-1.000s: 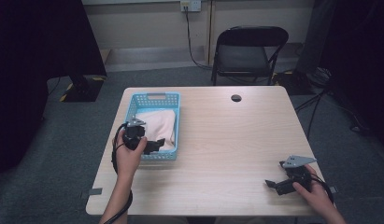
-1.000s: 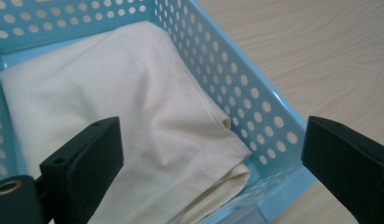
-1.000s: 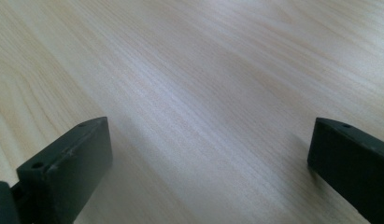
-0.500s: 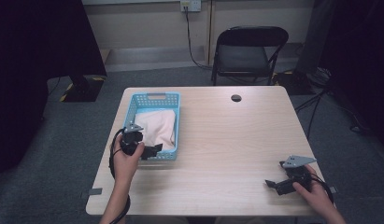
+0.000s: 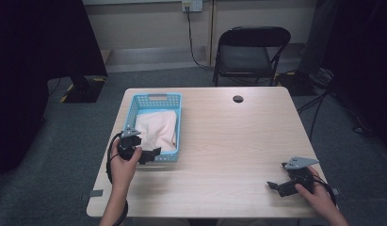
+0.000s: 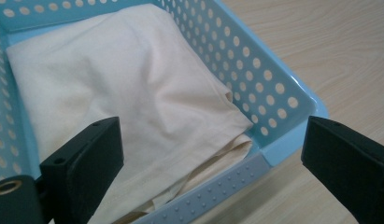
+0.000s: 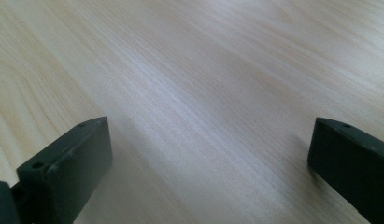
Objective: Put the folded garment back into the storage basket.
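A light wooden table [image 5: 238, 141] with a round cable hole [image 5: 237, 99] near its far edge stands on grey carpet [image 5: 50, 155]. Behind the table, a black folding chair [image 5: 251, 52] faces it. Beyond the chair runs a beige wall [image 5: 149, 19] with a socket [image 5: 191, 5] and a cord hanging down. Dark curtains [image 5: 36, 42] hang left of the table.

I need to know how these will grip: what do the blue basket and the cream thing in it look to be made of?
The basket looks like moulded plastic, smooth and slightly glossy, with even round holes in its walls and a greyer rim strip with raised dots. The cream thing looks like soft matte woven fabric, folded, with creases and layered edges; which fibre is unclear. The left claw, jaws apart, hovers at its near end.
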Action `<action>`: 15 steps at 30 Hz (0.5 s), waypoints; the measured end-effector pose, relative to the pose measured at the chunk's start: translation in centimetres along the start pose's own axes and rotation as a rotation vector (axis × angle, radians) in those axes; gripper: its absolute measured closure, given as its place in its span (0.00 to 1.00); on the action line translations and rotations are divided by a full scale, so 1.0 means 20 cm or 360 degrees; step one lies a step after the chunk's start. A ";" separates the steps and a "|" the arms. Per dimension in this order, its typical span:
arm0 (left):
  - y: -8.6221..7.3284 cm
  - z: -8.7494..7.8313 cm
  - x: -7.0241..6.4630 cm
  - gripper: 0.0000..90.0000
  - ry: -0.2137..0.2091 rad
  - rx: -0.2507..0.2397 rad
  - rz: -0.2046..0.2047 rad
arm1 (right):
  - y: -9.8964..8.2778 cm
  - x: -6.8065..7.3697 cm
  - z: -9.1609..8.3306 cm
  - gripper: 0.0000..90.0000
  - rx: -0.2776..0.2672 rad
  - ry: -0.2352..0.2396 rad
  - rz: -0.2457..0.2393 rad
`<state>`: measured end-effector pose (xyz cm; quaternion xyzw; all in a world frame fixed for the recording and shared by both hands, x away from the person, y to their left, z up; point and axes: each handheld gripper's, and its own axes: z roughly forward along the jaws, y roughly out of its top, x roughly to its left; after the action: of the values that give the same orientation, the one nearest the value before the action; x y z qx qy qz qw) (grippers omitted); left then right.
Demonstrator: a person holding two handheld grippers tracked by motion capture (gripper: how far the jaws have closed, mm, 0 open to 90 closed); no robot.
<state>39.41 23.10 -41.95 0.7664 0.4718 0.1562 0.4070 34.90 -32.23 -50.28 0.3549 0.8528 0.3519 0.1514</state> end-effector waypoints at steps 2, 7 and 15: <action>-0.01 -0.01 0.01 0.06 -0.0003 -0.0018 -0.0016 | 0.00 0.00 0.00 0.00 0.0000 0.0000 0.0000; -0.03 -0.02 0.02 0.06 -0.0011 -0.0026 -0.0019 | 0.00 0.00 0.00 0.00 0.0000 0.0000 0.0000; -0.03 -0.04 0.02 0.06 -0.0012 -0.0044 -0.0016 | 0.00 0.00 0.00 0.00 0.0000 0.0000 0.0000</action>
<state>38.73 23.95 -42.00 0.7590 0.4718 0.1577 0.4201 34.90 -32.23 -50.28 0.3550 0.8528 0.3519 0.1514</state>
